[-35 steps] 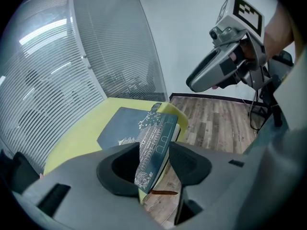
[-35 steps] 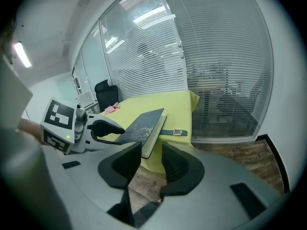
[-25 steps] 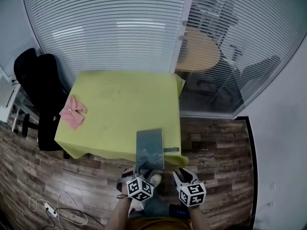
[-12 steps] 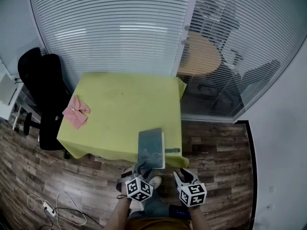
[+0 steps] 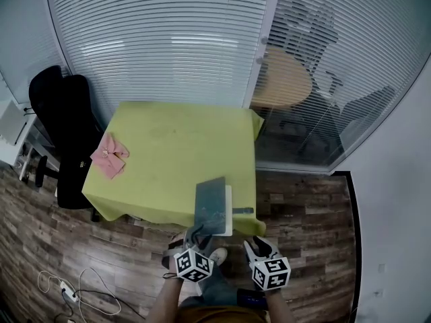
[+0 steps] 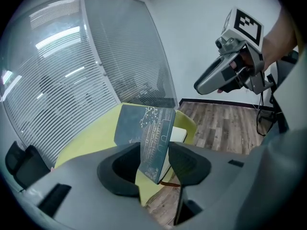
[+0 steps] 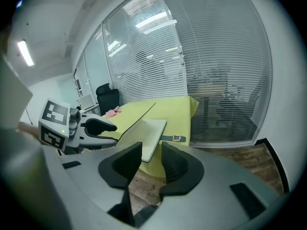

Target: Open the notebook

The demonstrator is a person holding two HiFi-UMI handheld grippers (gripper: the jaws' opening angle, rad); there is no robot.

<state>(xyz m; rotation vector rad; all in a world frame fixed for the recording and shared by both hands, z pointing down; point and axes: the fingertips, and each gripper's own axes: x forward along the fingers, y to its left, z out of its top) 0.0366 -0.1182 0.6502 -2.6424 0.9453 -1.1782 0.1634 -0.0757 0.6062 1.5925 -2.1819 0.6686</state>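
The notebook [image 5: 211, 208] lies at the near edge of the yellow-green table [image 5: 175, 147]. Its dark teal cover [image 6: 146, 133] stands tilted up off the white pages [image 6: 178, 134]. My left gripper [image 6: 153, 164] is shut on the cover's near corner, and it shows in the head view below the table edge [image 5: 195, 234]. My right gripper [image 7: 151, 162] is open, and the near corner of the page block [image 7: 151, 135] lies just ahead of its jaws without being pressed. In the head view the right gripper [image 5: 254, 245] sits to the right of the left one. A grey strap [image 5: 244, 211] sticks out from the notebook's right side.
A pink folded cloth [image 5: 109, 155] lies at the table's left edge. A black office chair [image 5: 60, 133] stands left of the table. Glass walls with blinds close the far side, with a round wooden table [image 5: 286, 79] behind them. A cable [image 5: 74, 295] lies on the wooden floor.
The cover has tilted up a little further in my left gripper, so a strip of white pages now shows at its right. The right gripper has kept still.
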